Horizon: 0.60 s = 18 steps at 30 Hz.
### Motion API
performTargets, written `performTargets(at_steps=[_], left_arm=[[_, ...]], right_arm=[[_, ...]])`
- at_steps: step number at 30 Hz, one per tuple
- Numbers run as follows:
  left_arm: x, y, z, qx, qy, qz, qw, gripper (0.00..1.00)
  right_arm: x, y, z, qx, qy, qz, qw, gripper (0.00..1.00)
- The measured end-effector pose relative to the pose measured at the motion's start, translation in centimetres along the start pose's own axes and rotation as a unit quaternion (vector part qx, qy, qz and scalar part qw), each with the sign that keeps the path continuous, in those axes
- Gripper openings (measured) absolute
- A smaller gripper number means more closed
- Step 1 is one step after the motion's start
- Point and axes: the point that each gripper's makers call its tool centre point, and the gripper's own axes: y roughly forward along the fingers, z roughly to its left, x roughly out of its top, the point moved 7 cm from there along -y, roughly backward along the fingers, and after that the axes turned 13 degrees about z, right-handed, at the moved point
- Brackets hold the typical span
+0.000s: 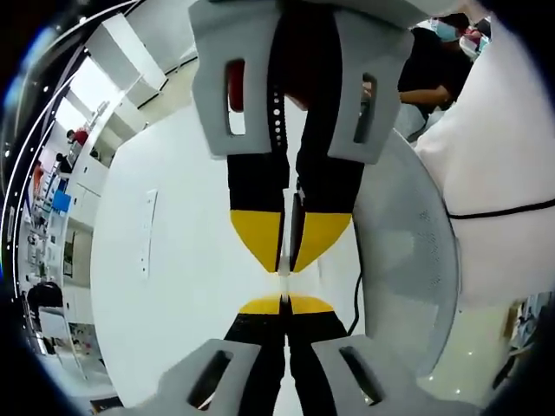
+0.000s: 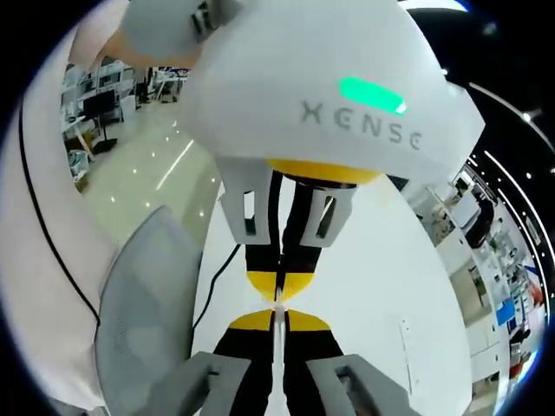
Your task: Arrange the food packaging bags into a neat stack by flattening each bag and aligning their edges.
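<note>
Meeting tip to tip above the white table (image 1: pixel 173 286), both grippers' jaws clench one thin bag edge (image 2: pixel 278 305).

My left gripper (image 1: pixel 284 299): matt yellow pads, black fingers, pale grey plastic shells. My right gripper (image 2: pixel 279 314): same matt yellow and black; in this view left gripper's body smooth, glossy white plastic. Table (image 1: pixel 173 286) smooth white, faint sheen. Chair back (image 2: pixel 143 303) grey, perhaps perforated mesh. Floor (image 2: pixel 152 178) polished, reflecting lights.
</note>
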Motion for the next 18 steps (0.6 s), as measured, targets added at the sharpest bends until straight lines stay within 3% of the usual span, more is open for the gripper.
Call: performTargets(at_steps=[18], left_arm=[[-0.3,0.0,0.0,0.000,-0.001,-0.002,1.0000,0.00]], right_arm=[[-1.2,-0.4,0.1,0.001,0.008,0.007,0.9999,0.00]])
